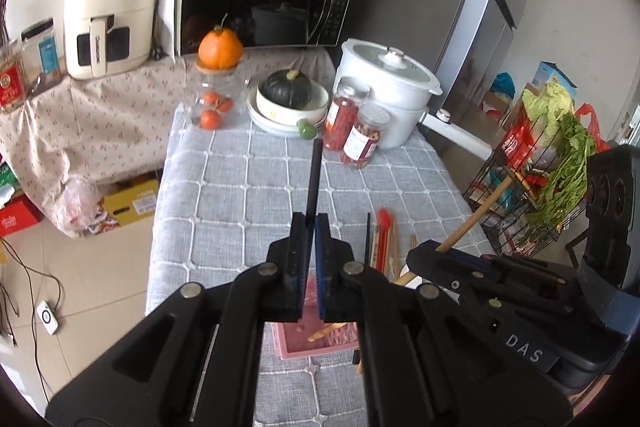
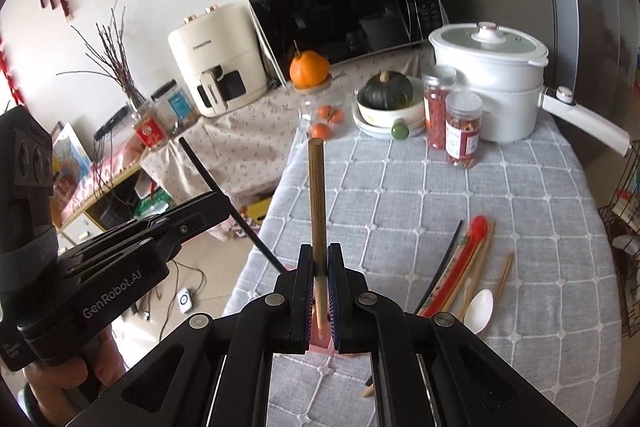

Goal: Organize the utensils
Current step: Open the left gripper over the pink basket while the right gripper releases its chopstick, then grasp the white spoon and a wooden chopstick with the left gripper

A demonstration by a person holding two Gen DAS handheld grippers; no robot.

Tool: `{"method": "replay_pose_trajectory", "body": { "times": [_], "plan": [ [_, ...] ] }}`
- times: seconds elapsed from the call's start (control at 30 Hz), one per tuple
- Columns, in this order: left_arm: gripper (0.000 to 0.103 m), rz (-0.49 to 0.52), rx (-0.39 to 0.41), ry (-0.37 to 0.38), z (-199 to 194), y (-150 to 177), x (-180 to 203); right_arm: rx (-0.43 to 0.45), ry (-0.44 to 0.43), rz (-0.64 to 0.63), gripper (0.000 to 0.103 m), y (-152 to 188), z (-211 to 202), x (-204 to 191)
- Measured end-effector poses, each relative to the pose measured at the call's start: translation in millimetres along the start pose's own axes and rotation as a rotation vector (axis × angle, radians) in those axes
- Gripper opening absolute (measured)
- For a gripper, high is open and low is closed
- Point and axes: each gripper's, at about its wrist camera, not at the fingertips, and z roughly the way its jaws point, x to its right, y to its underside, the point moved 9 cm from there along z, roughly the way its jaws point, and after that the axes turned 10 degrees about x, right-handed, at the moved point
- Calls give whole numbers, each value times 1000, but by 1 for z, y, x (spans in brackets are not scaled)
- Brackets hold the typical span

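- We're clamping the left gripper [image 1: 310, 223] on a black chopstick [image 1: 314, 179]; jaws pinched tight on it, stick poking up and forward over the grey quilted tablecloth [image 1: 240, 195].
- From the right wrist view, we're seeing that same left gripper [image 2: 222, 205] coming in from the left, black chopstick [image 2: 224, 195] running diagonally through it, lower end dipping toward the pink box [image 2: 322, 341].
- We're clamping the right gripper [image 2: 320, 263] on a wooden chopstick [image 2: 317, 195]; jaws closed on the shaft, stick standing near upright, lower end going down between the pads toward the pink box.
- In the left wrist view the right gripper [image 1: 430, 259] is sitting just beside ours on the right, wooden chopstick [image 1: 476, 219] angled up through it.
- Pink box [image 1: 316, 341] is sitting under both grippers at the near table edge; one wooden stick already showing inside it.
- Rest of the utensils are lying loose on the cloth to the right: red spoon [image 2: 476, 231], more chopsticks [image 2: 504, 275] beside it, white spoon [image 2: 480, 307] nearest us.
- Far end of the table is holding a white pot [image 2: 492, 79], two red-filled jars [image 2: 462, 127], a bowl with a dark squash [image 2: 386, 91], a glass jar topped with an orange [image 2: 309, 69].
- Microwave [image 2: 348, 11] and air fryer [image 2: 216, 63] are sitting behind.
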Motion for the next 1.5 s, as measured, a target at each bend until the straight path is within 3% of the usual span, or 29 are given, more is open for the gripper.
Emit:
{"method": "replay_pose_trajectory", "body": {
  "times": [0.43, 0.6, 0.63, 0.7, 0.77, 0.9, 1.0, 1.23, 1.37, 1.5],
  "plan": [
    [6, -37, 9, -11, 8, -1, -6, -14, 3, 68, 9, -1, 21, 20],
    [39, -65, 21, -14, 4, -3, -9, 23, -9, 103, 24, -9, 11, 24],
    [41, -69, 24, -15, 4, -4, -9, 35, -12, 108, 28, -12, 7, 25],
    [44, -72, 23, -12, 2, -4, -9, 63, -15, 120, 44, -19, -1, 27],
    [48, -75, 25, -8, 0, -5, -8, 94, -20, 132, 49, -26, -12, 29],
    [70, -91, 46, -2, -8, -8, -6, 149, -29, 156, 60, -37, -33, 37],
    [79, -98, 66, 0, -16, -13, -4, 190, -17, 164, 67, -45, -51, 45],
    [85, -77, 96, -31, -32, -19, 1, 230, 50, 184, 79, -49, -83, 80],
    [96, -36, 106, -64, -38, -18, 12, 226, 96, 210, 84, -44, -94, 108],
    [98, 32, 73, -47, -34, -7, 38, 198, 150, 238, 85, -33, -99, 139]
  ]
}}
